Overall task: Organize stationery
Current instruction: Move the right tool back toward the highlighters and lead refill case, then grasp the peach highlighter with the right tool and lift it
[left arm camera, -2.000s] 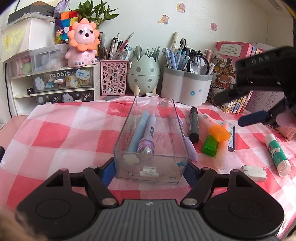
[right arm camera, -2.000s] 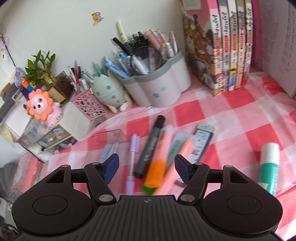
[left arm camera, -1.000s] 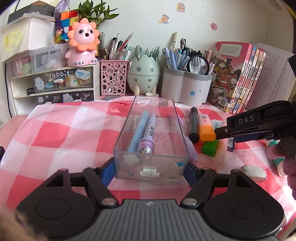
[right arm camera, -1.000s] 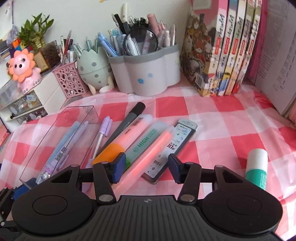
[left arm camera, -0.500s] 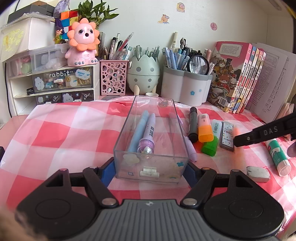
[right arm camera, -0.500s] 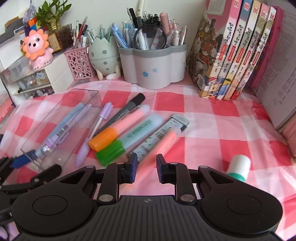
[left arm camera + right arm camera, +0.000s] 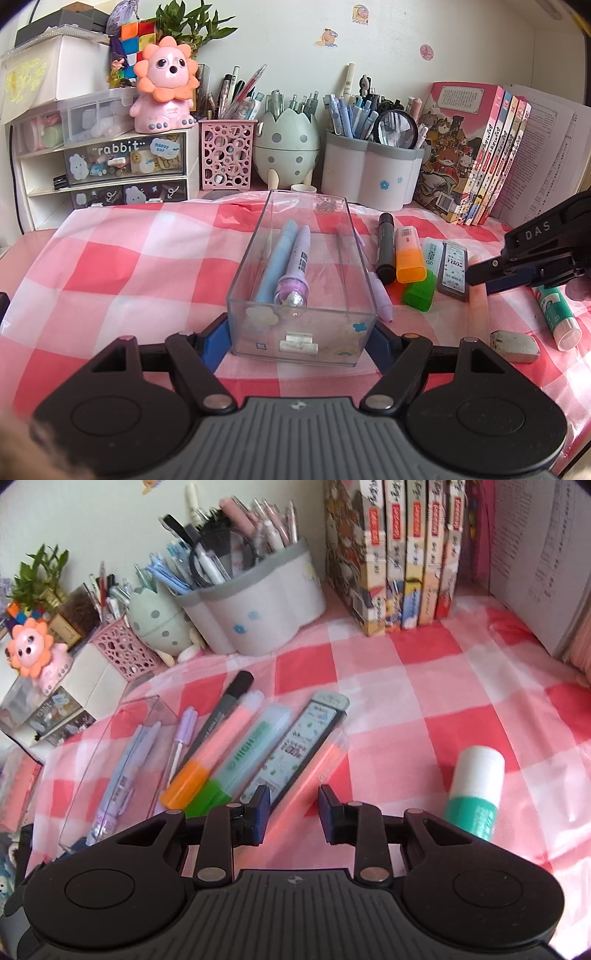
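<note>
- Now the left gripper (image 7: 298, 328) pinches the near end of the clear plastic box (image 7: 301, 273), one blue pad on each side wall; the box stands on the checked tablecloth (image 7: 140, 258), toward its near edge.
- Inside the box lie a blue pen (image 7: 275, 266) and a purple pen (image 7: 295, 266), side by side along its length.
- The right gripper (image 7: 293, 810) points down at the cloth to the right of the box. Its jaws are opening, about a third spread.
- Between its pads lies a pink highlighter (image 7: 314, 771), flat on the cloth. The left pad looks close to it, but I cannot tell if it touches, because the highlighter is blurred; the right pad stands clearly apart from it.
- Just beside the pink highlighter, toward the box, lie in a row: a pencil lead case (image 7: 303, 742), a highlighter with green cap (image 7: 240, 760), a highlighter with orange cap (image 7: 214, 746), a black marker (image 7: 221, 712) and a lilac pen (image 7: 183, 734), which lies along the box wall.
- A glue stick (image 7: 474, 794) lies to the right of the right gripper, well apart from the row.
- A grey eraser (image 7: 514, 345) lies near the right edge of the cloth, near the cap end of the glue stick.
- Pen holders (image 7: 369, 177) and books (image 7: 476, 155) stand along the far edge.
</note>
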Tool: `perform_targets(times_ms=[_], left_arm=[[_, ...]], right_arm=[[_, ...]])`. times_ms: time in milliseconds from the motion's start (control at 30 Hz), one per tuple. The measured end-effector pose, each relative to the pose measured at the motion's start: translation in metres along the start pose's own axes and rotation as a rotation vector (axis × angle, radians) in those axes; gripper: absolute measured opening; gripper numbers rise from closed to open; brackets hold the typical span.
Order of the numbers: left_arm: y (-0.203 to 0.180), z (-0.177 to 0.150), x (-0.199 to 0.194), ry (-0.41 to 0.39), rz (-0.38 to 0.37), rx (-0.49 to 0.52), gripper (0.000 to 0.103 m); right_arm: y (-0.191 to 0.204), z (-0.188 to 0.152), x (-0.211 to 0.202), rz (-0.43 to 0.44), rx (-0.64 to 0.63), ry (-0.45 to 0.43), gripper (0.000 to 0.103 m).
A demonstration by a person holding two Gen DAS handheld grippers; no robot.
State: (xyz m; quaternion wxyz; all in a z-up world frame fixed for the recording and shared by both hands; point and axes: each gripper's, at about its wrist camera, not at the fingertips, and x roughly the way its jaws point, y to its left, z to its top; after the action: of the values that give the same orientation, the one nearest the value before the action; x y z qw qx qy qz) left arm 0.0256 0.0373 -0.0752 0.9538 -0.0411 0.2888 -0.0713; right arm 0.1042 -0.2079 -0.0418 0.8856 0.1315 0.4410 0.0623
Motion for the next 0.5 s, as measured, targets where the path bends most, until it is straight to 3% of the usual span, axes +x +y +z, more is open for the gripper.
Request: perform_targets(times_ms=[200,500], left_arm=[[0.000,0.000,0.000,0.000,0.000,0.000,0.049],[0.000,0.000,0.000,0.000,0.000,0.000,0.049]], right_arm=[[0.014,0.003,0.001,-0.023,-0.186,0.032,0.028],[-0.015,0.010,-0.002,0.088,-0.004,0.053,0.017]])
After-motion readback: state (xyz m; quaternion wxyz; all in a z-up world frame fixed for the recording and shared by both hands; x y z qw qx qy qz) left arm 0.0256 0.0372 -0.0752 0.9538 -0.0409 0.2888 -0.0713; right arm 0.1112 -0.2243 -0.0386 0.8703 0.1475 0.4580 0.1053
